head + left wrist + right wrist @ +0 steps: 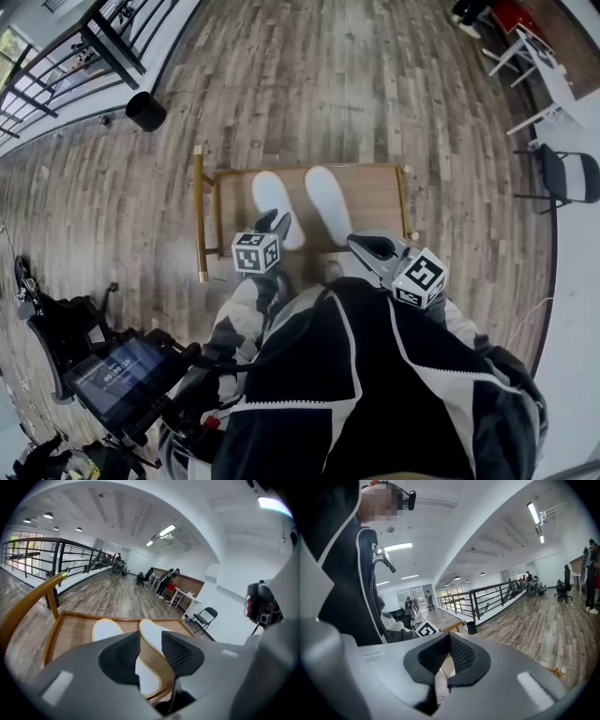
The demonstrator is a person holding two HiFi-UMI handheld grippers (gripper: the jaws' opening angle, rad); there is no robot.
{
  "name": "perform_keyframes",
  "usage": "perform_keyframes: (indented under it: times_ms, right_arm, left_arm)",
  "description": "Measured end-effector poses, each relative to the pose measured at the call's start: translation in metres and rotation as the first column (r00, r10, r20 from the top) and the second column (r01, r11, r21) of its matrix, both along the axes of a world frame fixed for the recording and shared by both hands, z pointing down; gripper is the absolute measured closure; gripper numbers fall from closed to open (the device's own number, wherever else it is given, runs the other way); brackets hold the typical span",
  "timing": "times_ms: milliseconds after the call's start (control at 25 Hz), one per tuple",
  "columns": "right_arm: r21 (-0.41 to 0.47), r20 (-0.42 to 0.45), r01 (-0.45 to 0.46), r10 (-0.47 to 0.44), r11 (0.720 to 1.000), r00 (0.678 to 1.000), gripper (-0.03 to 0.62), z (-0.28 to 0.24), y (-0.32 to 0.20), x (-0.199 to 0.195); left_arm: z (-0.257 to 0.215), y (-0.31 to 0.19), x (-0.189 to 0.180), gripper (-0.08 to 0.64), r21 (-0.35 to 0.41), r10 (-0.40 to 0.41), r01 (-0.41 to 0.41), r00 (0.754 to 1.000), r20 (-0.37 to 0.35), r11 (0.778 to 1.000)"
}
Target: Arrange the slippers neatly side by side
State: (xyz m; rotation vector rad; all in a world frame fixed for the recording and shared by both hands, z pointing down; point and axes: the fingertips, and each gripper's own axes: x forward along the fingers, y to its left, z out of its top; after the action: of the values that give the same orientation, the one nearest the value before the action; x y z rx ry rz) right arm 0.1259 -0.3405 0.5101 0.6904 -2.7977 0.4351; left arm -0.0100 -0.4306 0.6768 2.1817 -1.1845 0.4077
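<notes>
Two white slippers, a left slipper point(274, 206) and a right slipper point(328, 202), lie side by side, toes away from me, on a low wooden table point(380, 192). My left gripper point(273, 223) hovers at the near end of the left slipper, open. In the left gripper view, the two slippers point(105, 630) point(154, 632) have tan rims, and one shows through the gap in my left gripper point(150, 651), untouched by the pads. My right gripper point(367, 247) is shut and empty at the table's near right edge; its pads meet in my right gripper point(450, 651) view.
A gold-coloured bar point(199, 216) runs along the table's left side. A black bin point(145, 111) stands by the railing point(56, 66) at far left. A black folding chair point(567, 178) and white table point(548, 75) are at right. A screen on a stand point(122, 375) is near my left.
</notes>
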Motion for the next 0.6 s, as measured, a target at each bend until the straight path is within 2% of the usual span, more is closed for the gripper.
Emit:
perform_keyframes:
  times_ms: [120, 280, 440, 600]
  right_arm:
    - [-0.009, -0.010, -0.037, 0.037, 0.999, 0.999, 0.587, 0.001, 0.005, 0.015]
    - [-0.017, -0.021, -0.085, 0.084, 0.996, 0.996, 0.587, 0.003, 0.011, 0.032]
    - [-0.023, -0.040, -0.131, 0.130, 0.991, 0.991, 0.588, 0.006, 0.018, 0.046]
    - [-0.033, -0.040, -0.164, 0.163, 0.986, 0.986, 0.587, 0.006, 0.023, 0.057]
  left_arm:
    - [0.049, -0.009, -0.010, 0.371, -0.122, -0.038, 0.047, 0.996, 0.075, 0.991]
    - [0.096, -0.021, -0.010, 0.344, -0.242, -0.077, 0.096, 0.993, 0.088, 0.965]
    - [0.122, -0.034, -0.011, 0.344, -0.295, -0.113, 0.130, 0.991, 0.072, 0.947]
    - [0.131, -0.044, -0.021, 0.368, -0.296, -0.141, 0.170, 0.983, 0.119, 0.940]
